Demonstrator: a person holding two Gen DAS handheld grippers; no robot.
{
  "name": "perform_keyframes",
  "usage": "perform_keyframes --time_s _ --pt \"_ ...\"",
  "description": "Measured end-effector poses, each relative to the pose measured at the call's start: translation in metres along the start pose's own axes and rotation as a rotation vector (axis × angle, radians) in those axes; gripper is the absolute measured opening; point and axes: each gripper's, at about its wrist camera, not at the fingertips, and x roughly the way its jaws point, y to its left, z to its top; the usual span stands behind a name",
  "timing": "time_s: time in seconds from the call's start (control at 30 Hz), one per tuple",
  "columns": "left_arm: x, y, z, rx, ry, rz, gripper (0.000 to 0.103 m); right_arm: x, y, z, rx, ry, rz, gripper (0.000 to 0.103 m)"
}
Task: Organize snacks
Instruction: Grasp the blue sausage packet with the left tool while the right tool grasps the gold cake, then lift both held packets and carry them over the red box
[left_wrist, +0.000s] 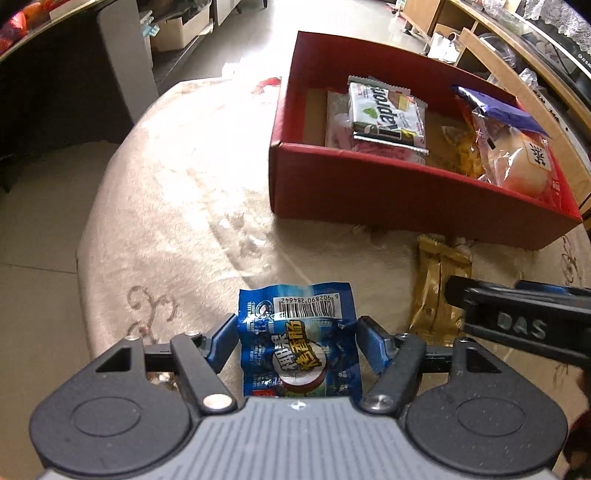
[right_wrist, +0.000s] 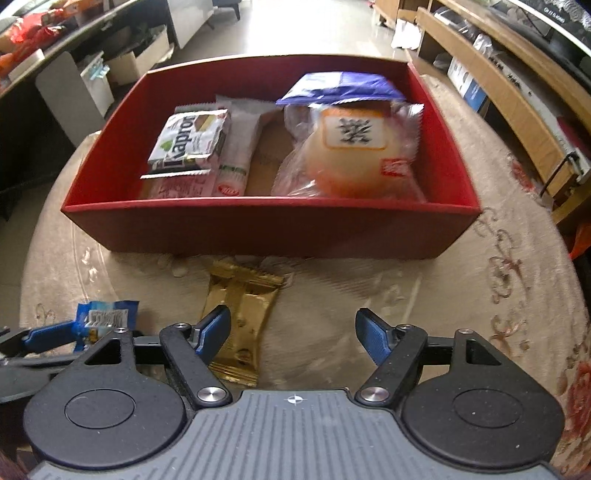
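A red box (left_wrist: 369, 184) (right_wrist: 258, 225) on the beige cloth holds a Kaprori wafer pack (left_wrist: 386, 110) (right_wrist: 190, 140), a pink pack, a wrapped bun (left_wrist: 517, 162) (right_wrist: 351, 158) and a purple packet (right_wrist: 340, 86). A blue snack packet (left_wrist: 299, 339) (right_wrist: 105, 317) lies between the fingers of my left gripper (left_wrist: 297, 341); the jaws stand open around it, and I cannot tell if the pads touch it. A gold snack pack (left_wrist: 439, 295) (right_wrist: 240, 317) lies in front of the box. My right gripper (right_wrist: 291, 332) is open and empty, its left finger over the gold pack.
The round table has a beige embroidered cloth (left_wrist: 177, 206) (right_wrist: 517, 280). A wooden shelf unit (right_wrist: 509, 81) stands at the right, a dark counter (left_wrist: 55, 85) at the left, tiled floor beyond. The right gripper's finger (left_wrist: 517, 317) shows at the right of the left wrist view.
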Motion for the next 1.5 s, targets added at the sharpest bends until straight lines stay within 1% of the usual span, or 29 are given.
perform_keyframes --time_s 0.23,0.3,0.37,0.4,0.47,0.53,0.7,0.87,1.03,1.1,1.17,1.2,1.27,1.33,1.43,1.5 --pt "0.003 0.009 -0.002 -0.009 0.009 -0.012 0.069 0.018 0.02 0.003 -0.011 0.034 0.022 0.08" --pt "0.001 0.013 -0.004 -0.006 0.006 -0.011 0.069 0.02 0.023 0.004 -0.023 0.025 0.003 0.078" --pt "0.001 0.011 -0.004 0.009 0.002 -0.003 0.069 0.021 0.026 0.005 -0.041 0.019 -0.022 0.069" --pt "0.002 0.009 -0.005 0.02 -0.001 0.003 0.069 0.02 0.027 0.004 -0.056 0.017 -0.022 0.067" --pt "0.002 0.005 -0.007 0.044 -0.007 0.016 0.069 0.016 0.027 0.002 -0.079 0.017 -0.021 0.052" --pt "0.002 -0.001 -0.009 0.06 -0.013 0.022 0.069 0.012 0.024 -0.001 -0.094 0.023 -0.02 0.048" --pt "0.002 -0.011 -0.015 0.09 -0.011 0.012 0.069 0.0 0.016 -0.015 -0.138 0.017 -0.053 0.047" --pt "-0.004 -0.023 -0.023 0.129 -0.005 -0.014 0.069 -0.018 0.005 -0.029 -0.136 0.001 -0.051 0.047" --pt "-0.004 -0.027 -0.026 0.138 0.0 -0.011 0.07 -0.02 -0.006 -0.048 -0.137 0.029 -0.065 0.047" --pt "-0.003 -0.028 -0.026 0.136 0.005 -0.017 0.077 -0.016 -0.01 -0.049 -0.13 0.04 -0.064 0.047" --pt "-0.002 -0.029 -0.026 0.142 0.005 -0.014 0.082 -0.016 -0.013 -0.051 -0.127 0.04 -0.053 0.05" --pt "-0.001 -0.031 -0.027 0.153 0.003 -0.009 0.084 -0.015 -0.014 -0.052 -0.122 0.04 -0.049 0.051" --pt "0.001 -0.033 -0.028 0.17 -0.002 0.008 0.085 -0.015 -0.015 -0.053 -0.121 0.04 -0.048 0.056" --pt "0.002 -0.034 -0.029 0.18 -0.006 0.014 0.085 -0.012 -0.016 -0.05 -0.118 0.043 -0.047 0.059" --pt "0.001 -0.034 -0.029 0.179 -0.006 0.013 0.085 -0.011 -0.019 -0.049 -0.121 0.047 -0.04 0.059" --pt "0.0 -0.033 -0.029 0.179 -0.008 0.015 0.083 -0.012 -0.017 -0.05 -0.136 0.048 -0.036 0.052"
